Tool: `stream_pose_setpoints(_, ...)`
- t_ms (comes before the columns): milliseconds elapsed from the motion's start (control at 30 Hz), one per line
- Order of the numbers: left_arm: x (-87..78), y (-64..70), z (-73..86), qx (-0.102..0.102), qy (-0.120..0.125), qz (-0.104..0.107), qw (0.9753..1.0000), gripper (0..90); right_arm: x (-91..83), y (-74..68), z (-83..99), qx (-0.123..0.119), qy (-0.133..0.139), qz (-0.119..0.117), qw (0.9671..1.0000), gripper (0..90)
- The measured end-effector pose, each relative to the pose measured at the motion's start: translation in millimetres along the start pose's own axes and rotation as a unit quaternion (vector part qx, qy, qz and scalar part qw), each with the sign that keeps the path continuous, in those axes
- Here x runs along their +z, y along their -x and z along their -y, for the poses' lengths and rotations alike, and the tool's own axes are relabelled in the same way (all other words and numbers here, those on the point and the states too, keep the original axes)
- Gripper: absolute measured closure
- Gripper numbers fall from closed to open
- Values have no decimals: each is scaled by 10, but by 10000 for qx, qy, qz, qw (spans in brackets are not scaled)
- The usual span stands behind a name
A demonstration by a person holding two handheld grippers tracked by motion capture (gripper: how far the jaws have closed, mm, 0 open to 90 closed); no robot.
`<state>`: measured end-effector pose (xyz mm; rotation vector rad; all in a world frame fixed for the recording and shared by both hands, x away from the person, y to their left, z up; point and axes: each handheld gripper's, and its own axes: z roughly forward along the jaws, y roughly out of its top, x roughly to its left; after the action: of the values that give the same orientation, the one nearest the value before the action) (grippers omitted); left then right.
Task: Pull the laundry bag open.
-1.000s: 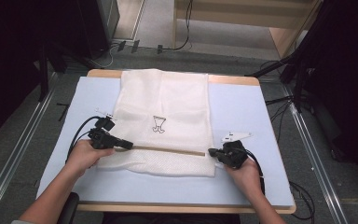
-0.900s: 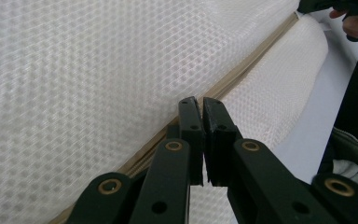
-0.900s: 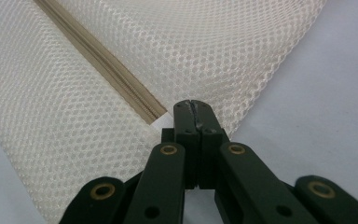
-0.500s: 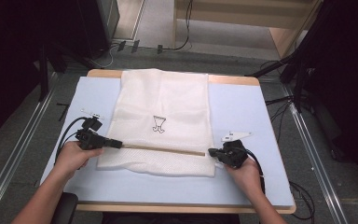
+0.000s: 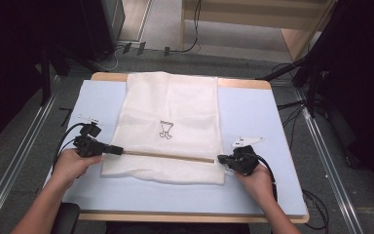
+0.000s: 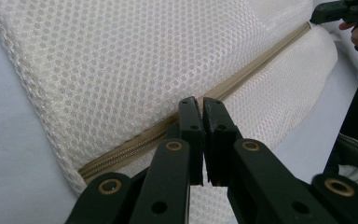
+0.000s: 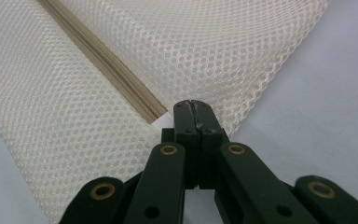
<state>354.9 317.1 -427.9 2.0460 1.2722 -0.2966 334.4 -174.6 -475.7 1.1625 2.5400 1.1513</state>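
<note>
1. The desk has a pale blue top. It is the biggest thing here.
2. A white mesh bag lies flat on the desk. It runs from the 12 o'clock edge down to near the person.
3. A tan zipper runs across the bag near its 6 o'clock end, from 9 o'clock to 3 o'clock.
4. A small black drawing sits in the middle of the bag.
5. The left gripper is at the 9 o'clock end of the zipper. Its jaws are almost shut, with a thin gap. They seem to pinch the zipper pull, but I cannot tell for sure.
6. The right gripper is at the 3 o'clock end of the zipper. Its jaws are closed tight, and they seem to pinch the bag's edge there.
7. To do this step well, I think the right gripper should hold its end still. The left gripper should pull straight along the zipper, slow and low, so the mesh does not bunch up.
8. One second ago the left gripper was over the bag, more toward 3 o'clock. Now it is out past the bag's 9 o'clock edge. The right gripper has stayed where it was.
</note>
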Motion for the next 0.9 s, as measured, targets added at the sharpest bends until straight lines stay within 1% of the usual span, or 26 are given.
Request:
stream_pose_setpoints(33, -3, 5, 2, -49, 43, -51, 10000, 887, 2, 2, -1, -12, 5, -8, 10000, 900)
stream_pose_setpoints(67, -11, 1, 3, -66, 20, -126, 9999, 888, 2, 0, -1, -1, 7, -10, 10000, 900)
stream_pose_setpoints(133, -23, -20, 15, -154, 58, -113, 9998, 888, 2, 0, -3, -10, -1, -12, 10000, 900)
stream_pose_setpoints(167, -28, -31, 22, -165, 35, -62, 9998, 888, 3, 1, -4, -12, 4, -16, 10000, 900)
stream_pose_setpoints(200, -33, -35, 25, -128, 16, -110, 9999, 887, 2, 1, -6, -9, -5, -21, 10000, 900)
stream_pose_setpoints(233, -35, -32, 28, -142, 7, -96, 9999, 887, 2, 2, -7, -8, -11, -29, 10000, 900)
stream_pose_setpoints(267, -40, -39, 31, -114, -12, -77, 9999, 887, 2, 4, -8, -10, -14, -34, 10000, 900)
stream_pose_setpoints(300, -45, -41, 35, -170, 45, -103, 9998, 887, 3, 6, -8, -13, -11, -40, 10000, 900)
stream_pose_setpoints(333, -55, -47, 38, -160, 14, -130, 9998, 887, 4, 7, -9, -20, -11, -43, 10000, 900)
stream_pose_setpoints(367, -60, -50, 41, -153, 18, -214, 9997, 887, 5, 5, -10, -20, -11, -41, 10000, 900)
stream_pose_setpoints(400, -71, -55, 46, -181, 8, -232, 9996, 887, 4, 3, -9, -13, -13, -39, 10000, 900)
stream_pose_setpoints(433, -84, -68, 53, -192, 20, -206, 9996, 888, 4, 7, -9, -33, -18, -46, 10000, 900)
stream_pose_setpoints(467, -101, -72, 59, -216, 72, -263, 9994, 888, 5, 8, -10, -26, -17, -42, 10000, 900)
stream_pose_setpoints(500, -122, -77, 64, -205, 51, -322, 9993, 888, 6, 7, -11, -27, -19, -44, 10000, 900)
stream_pose_setpoints(533, -147, -86, 76, -221, 108, -442, 9987, 888, 4, 6, -13, -30, -36, -45, 10000, 900)
stream_pose_setpoints(567, -179, -108, 90, -275, 124, -556, 9980, 888, 4, 8, -13, -25, -40, -40, 10000, 900)
stream_pose_setpoints(600, -217, -148, 112, -316, 118, -561, 9979, 888, 5, 10, -15, -30, -44, -41, 10000, 900)
stream_pose_setpoints(633, -263, -195, 142, -394, 177, -692, 9967, 888, 5, 9, -16, -26, -51, -42, 10000, 900)
stream_pose_setpoints(667, -301, -244, 171, -491, 207, -701, 9961, 888, 4, 11, -17, -29, -54, -48, 10000, 900)
stream_pose_setpoints(700, -336, -288, 198, -573, 238, -653, 9959, 888, 5, 11, -19, -15, -56, -54, 10000, 900)
stream_pose_setpoints(733, -360, -313, 218, -601, 290, -659, 9956, 888, 6, 12, -22, 2, -63, -52, 10000, 900)
stream_pose_setpoints(767, -366, -309, 225, -595, 294, -630, 9958, 888, 6, 14, -25, 7, -71, -55, 10000, 900)
stream_pose_setpoints(800, -366, -296, 226, -535, 278, -689, 9958, 888, 6, 16, -28, 0, -83, -64, 9999, 900)
stream_pose_setpoints(867, -362, -278, 226, -478, 252, -741, 9958, 887, 6, 22, -30, -19, -91, -81, 9999, 900)
stream_pose_setpoints(900, -367, -279, 230, -504, 289, -715, 9957, 887, 7, 23, -30, -18, -87, -92, 9999, 900)
